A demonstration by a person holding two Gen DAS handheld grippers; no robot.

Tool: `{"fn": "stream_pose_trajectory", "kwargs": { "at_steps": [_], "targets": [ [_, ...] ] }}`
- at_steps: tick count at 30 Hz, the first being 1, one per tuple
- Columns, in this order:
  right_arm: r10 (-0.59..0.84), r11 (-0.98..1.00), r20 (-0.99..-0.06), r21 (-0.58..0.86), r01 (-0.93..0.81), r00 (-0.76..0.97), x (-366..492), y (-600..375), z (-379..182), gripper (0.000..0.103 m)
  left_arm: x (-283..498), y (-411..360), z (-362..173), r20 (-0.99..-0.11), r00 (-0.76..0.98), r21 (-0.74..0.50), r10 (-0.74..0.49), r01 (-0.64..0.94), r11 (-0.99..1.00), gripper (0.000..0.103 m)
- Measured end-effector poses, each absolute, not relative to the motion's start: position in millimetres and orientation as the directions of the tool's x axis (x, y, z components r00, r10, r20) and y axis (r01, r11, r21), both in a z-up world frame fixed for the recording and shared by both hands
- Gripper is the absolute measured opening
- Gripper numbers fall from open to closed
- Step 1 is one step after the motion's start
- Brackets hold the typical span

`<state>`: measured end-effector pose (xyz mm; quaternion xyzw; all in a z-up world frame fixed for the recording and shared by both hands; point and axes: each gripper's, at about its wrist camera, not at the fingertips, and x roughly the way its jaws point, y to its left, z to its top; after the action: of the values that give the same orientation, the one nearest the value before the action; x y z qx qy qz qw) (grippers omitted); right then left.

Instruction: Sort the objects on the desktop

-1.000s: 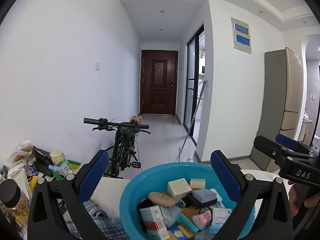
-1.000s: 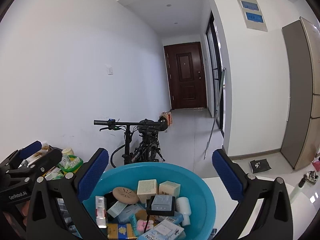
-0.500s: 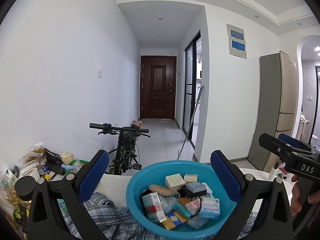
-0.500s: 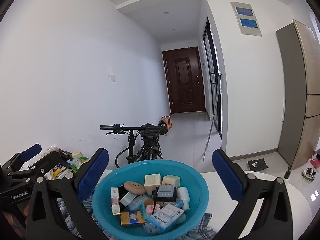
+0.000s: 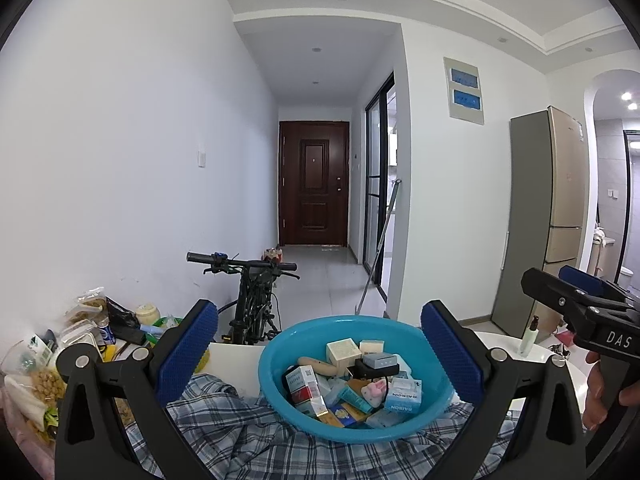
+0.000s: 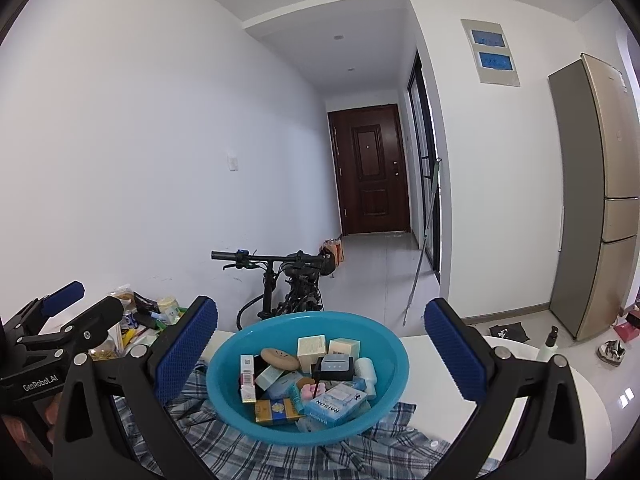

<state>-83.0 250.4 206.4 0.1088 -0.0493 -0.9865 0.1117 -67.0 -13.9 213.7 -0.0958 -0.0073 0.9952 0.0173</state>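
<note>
A blue plastic basin [image 5: 280, 364] [image 6: 224, 364] sits on a plaid shirt [image 5: 224, 428] [image 6: 224, 448] on a white table [image 6: 424, 364]. Several small boxes and packets lie inside, among them a light-blue carton [image 5: 404, 396] [image 6: 336, 400], a yellow pack [image 6: 276, 410] and a tan oval soap [image 5: 318, 366] [image 6: 280, 358]. My left gripper [image 5: 320, 350] is open, held back from the basin with nothing between its blue pads. My right gripper [image 6: 320, 350] is open too, likewise empty. Each gripper shows at the edge of the other's view.
Snack bags, a jar and packets crowd the table's left end [image 5: 80, 340] [image 6: 136, 320]. A small spray bottle [image 5: 528, 336] [image 6: 550, 340] stands at the right. A bicycle [image 5: 252, 300] [image 6: 292, 284] leans beyond the table, a fridge [image 5: 548, 216] at right.
Both grippers have pulled back and risen from the basin, so it looks smaller and the plaid shirt under it now shows. Both stayed open.
</note>
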Motion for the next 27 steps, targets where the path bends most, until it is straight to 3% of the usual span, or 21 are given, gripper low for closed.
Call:
{"fn": "stream_pose_trajectory", "kwargs": {
  "at_steps": [10,27],
  "targets": [
    [-0.239,-0.97,-0.17,0.082,0.228,-0.956,-46.7,242.7,216.8,0.103,-29.3,-7.8,219.9,-0.161,-0.986,0.005,0.047,-0.049,-0.999,0.103],
    [-0.226,-0.974,-0.212,0.067,0.216,-0.951,-30.9,235.2,175.5,0.103,-14.2,-13.6,174.0,-0.216,-0.975,0.0,0.049,-0.05,-0.999,0.103]
  ]
}}
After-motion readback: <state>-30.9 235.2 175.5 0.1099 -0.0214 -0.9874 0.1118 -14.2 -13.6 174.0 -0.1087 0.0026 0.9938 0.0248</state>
